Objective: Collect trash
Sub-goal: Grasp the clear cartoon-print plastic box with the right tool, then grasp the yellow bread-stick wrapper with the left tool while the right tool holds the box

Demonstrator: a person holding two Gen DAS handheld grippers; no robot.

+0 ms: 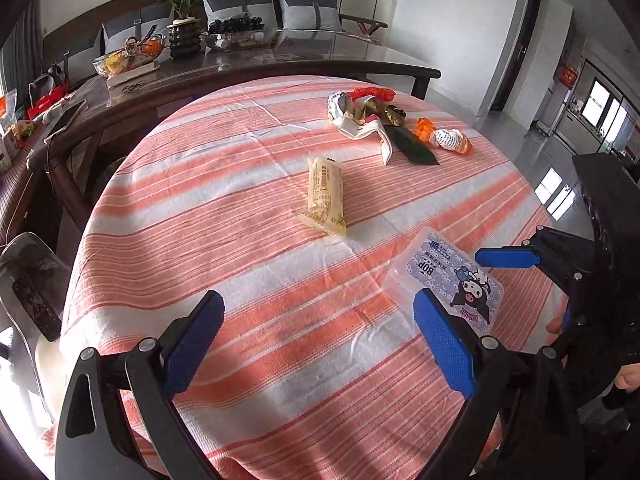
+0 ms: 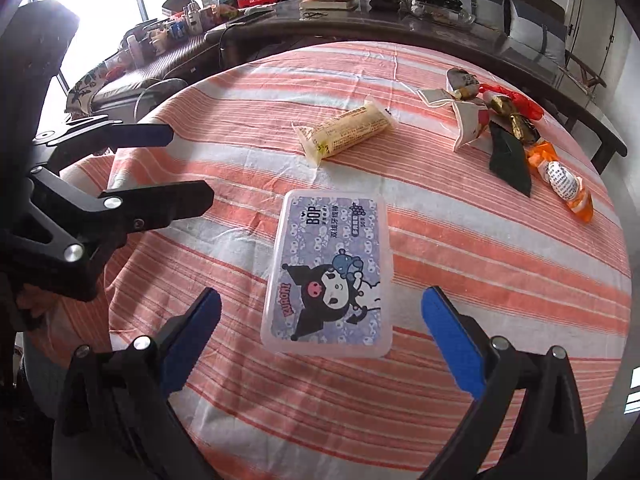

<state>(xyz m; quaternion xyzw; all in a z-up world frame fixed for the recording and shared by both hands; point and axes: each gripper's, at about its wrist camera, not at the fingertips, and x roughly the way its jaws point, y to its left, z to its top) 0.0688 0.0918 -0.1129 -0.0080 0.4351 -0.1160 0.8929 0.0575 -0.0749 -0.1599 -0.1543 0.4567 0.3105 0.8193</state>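
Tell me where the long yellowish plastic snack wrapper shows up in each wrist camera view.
Left wrist: long yellowish plastic snack wrapper sits at centre, lying nearly vertical.
Right wrist: the wrapper is upper centre, lying diagonally.
Shared landmark: clear plastic box with the purple cartoon label, nearer the camera than the wrapper.

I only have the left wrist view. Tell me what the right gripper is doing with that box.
Observer: The right gripper is open. Its fingers are spread wider than the box and touch nothing.
Operator: Report the box's near corner. My finger hides it.
Observer: The whole box shows here. It lies flat on the cloth and its lid looks shut.
Operator: Now describe my gripper from outside.
Observer: The left gripper is open, near the cloth's left edge, apart from the box.
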